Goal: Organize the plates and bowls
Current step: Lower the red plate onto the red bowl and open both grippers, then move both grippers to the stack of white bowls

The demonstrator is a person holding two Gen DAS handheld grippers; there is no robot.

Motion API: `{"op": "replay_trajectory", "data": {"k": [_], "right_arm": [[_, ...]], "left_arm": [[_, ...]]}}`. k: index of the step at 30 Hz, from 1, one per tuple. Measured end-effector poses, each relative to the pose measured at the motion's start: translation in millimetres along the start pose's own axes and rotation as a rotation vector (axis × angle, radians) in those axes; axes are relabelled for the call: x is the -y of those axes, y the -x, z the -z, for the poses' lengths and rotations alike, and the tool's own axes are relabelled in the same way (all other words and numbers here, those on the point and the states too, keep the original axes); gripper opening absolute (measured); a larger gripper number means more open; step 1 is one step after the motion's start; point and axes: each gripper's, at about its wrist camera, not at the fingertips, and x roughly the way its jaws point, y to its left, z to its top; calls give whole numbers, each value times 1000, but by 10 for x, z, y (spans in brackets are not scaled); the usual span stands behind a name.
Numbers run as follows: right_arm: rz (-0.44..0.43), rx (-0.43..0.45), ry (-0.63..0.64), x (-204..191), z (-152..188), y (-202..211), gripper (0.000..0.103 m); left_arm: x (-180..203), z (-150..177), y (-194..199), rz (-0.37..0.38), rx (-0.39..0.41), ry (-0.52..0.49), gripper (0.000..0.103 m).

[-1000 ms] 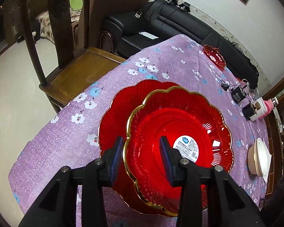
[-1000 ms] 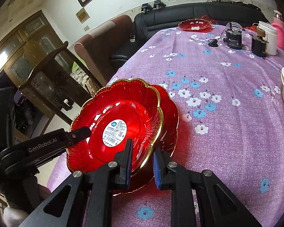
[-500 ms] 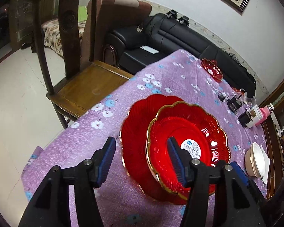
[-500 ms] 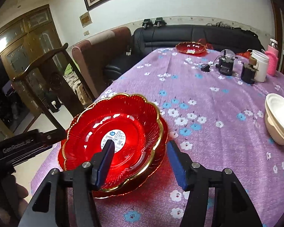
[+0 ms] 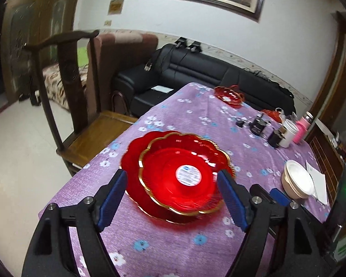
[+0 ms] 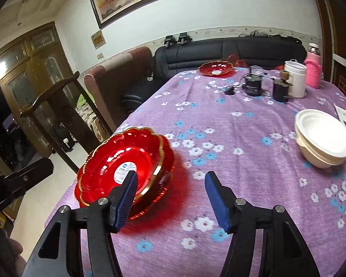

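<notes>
Both sets of fingers (image 5: 113,198) (image 6: 215,199), just opening, hold nothing; the gold-rimmed red plate (image 5: 184,173) rests stacked on another at the counter's (image 6: 242,143) near-left edge. Stacking looks finished; next, likely fetch the far red dish (image 6: 216,68).

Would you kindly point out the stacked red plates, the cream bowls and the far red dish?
stacked red plates (image 5: 188,174), left wrist view, centre sticker
cream bowls (image 6: 323,133), right wrist view, white inside
far red dish (image 6: 216,68), right wrist view, middle

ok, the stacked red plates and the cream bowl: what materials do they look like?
Red plates: translucent, glossy, ribbed with a gold scalloped rim and a retail sticker; looks like moulded plastic or pressed glass, can't tell which. Cream bowl: matte, opaque, thin-rimmed, with a white lid or plate on top; probably disposable pulp or foam.
</notes>
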Motion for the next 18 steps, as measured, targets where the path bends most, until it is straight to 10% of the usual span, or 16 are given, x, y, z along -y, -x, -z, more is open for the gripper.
{"op": "replay_trajectory", "data": {"k": [18], "right_arm": [[63, 25, -53, 645, 137, 498, 68]], "left_arm": [[815, 333, 303, 98, 4, -123, 85]]}}
